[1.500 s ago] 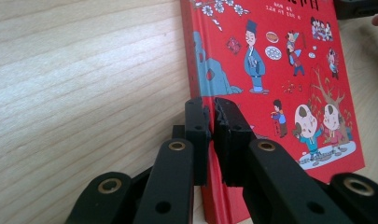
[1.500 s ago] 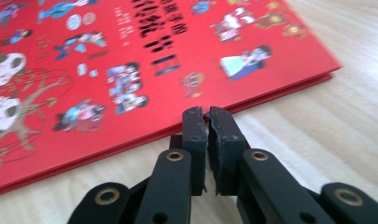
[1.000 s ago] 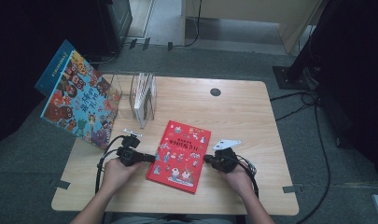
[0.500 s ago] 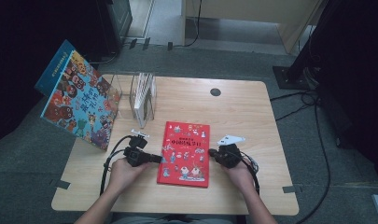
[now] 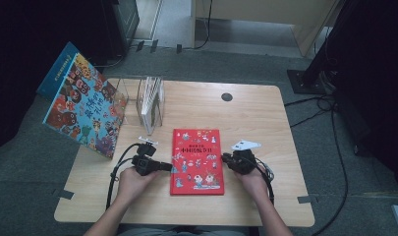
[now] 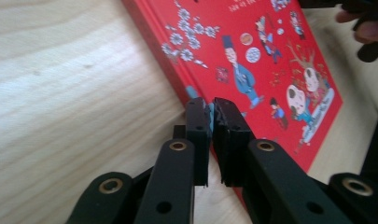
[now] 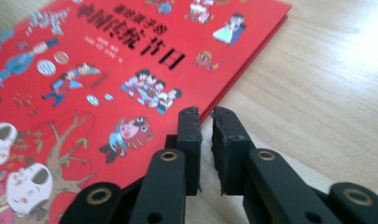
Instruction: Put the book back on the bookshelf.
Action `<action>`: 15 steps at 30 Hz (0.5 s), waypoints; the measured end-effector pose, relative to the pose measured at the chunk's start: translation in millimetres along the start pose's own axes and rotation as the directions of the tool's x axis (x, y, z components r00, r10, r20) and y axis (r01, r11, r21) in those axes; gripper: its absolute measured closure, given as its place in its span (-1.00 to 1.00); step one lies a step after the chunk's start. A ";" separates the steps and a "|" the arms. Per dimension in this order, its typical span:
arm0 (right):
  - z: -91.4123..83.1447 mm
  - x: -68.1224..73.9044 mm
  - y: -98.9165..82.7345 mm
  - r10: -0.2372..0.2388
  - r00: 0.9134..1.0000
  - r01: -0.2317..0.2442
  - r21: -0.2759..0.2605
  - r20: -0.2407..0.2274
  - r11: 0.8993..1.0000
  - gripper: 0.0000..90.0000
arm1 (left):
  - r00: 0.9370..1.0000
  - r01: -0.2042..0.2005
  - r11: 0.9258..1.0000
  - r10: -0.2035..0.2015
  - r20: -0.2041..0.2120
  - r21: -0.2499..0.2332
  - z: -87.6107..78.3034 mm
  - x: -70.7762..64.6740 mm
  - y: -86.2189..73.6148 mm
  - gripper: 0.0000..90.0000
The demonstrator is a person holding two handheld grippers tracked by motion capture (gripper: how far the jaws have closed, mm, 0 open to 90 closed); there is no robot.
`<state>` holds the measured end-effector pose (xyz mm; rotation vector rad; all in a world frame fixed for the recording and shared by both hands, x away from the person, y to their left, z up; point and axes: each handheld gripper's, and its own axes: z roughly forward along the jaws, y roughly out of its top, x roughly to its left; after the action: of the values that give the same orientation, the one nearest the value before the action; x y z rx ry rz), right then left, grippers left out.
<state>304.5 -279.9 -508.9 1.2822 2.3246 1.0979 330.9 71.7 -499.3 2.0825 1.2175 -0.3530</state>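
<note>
The left gripper (image 5: 168,167) lies low at the left long edge of the red picture book (image 5: 197,161), pointing across the table toward it. In the left gripper view its two black jaws stand nearly together with a thin slit between them, having just eased open a little; their tips (image 6: 211,111) sit right at the book's edge (image 6: 270,70), and I can't quite tell whether they brush the cover, but nothing is pinched between them. The right gripper (image 5: 225,159) mirrors it at the book's right long edge. In the right gripper view its jaws show a slightly plainer gap, also just opened a touch, with the tips (image 7: 206,122) at the corner of the cover (image 7: 107,70) and bare wood showing through the slit. Each gripper sits in one of the person's hands, forearms coming in from the near side.

The book lies flat, closed, cover up, near the middle of the wooden table (image 5: 265,123), squared to its near edge. Behind it to the left stands a clear book rack (image 5: 152,101) holding a few thin volumes upright. A large illustrated book (image 5: 83,105) leans tilted over the table's left end. A small dark round cap (image 5: 227,97) sits in the far tabletop.
</note>
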 end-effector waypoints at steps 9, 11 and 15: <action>-3.6 5.4 0.4 0.021 0.999 -0.021 0.000 -0.031 1.000 0.54 | 1.000 -0.014 1.000 0.014 -0.009 -0.023 -3.5 -2.4 6.0 0.61; -3.4 6.7 -0.6 0.030 0.999 -0.029 0.003 -0.035 1.000 0.48 | 1.000 -0.023 1.000 0.023 -0.015 -0.019 -1.8 -4.2 7.2 0.52; -4.4 7.7 -2.6 0.039 0.999 -0.039 0.006 -0.035 0.999 0.43 | 0.999 -0.035 0.999 0.035 -0.018 -0.012 2.5 -6.1 9.4 0.36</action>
<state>296.1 -276.6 -506.8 1.3263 2.3380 1.1360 335.9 62.9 -493.8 2.0977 1.1896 -0.3107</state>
